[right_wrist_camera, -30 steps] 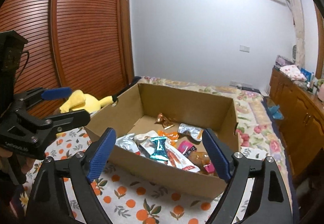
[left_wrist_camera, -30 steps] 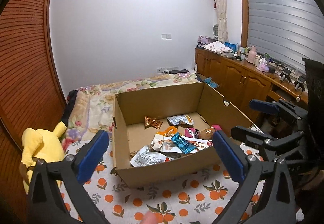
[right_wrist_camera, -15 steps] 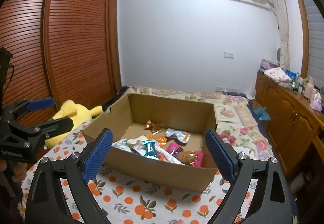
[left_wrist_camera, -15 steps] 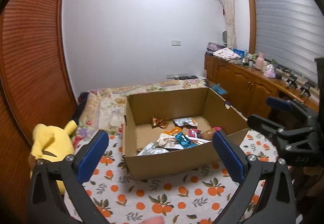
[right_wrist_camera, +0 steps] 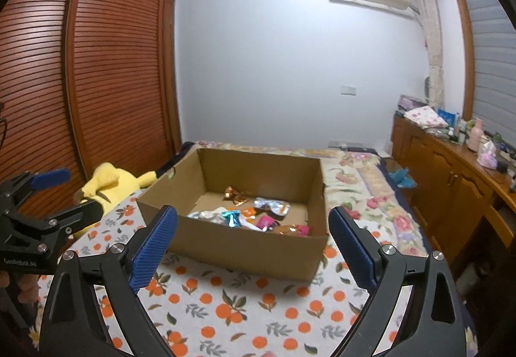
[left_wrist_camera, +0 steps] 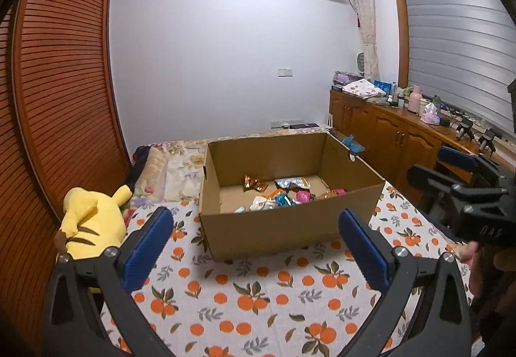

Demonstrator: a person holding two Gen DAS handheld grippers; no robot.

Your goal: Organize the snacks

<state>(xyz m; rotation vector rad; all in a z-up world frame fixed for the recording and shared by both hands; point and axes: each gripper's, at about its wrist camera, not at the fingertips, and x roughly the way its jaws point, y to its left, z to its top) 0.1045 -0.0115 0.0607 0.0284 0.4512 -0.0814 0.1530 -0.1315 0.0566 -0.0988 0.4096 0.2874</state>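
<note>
Left gripper (left_wrist_camera: pixel 253 244) – spread wide, empty | right gripper (right_wrist_camera: pixel 253 239) – spread wide, empty | snack packets (left_wrist_camera: pixel 283 194) – frame centre, inside cardboard box (left_wrist_camera: pixel 290 221) on orange-print bedspread (left_wrist_camera: pixel 258 302) | yellow plush (left_wrist_camera: pixel 88 221) at left

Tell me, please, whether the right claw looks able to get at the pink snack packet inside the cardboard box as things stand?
Probably yes. The right claw is open and empty, the brown cardboard box has no lid, and the pink snack packet lies on top near the front wall. It would need to lift over that wall first.
</note>
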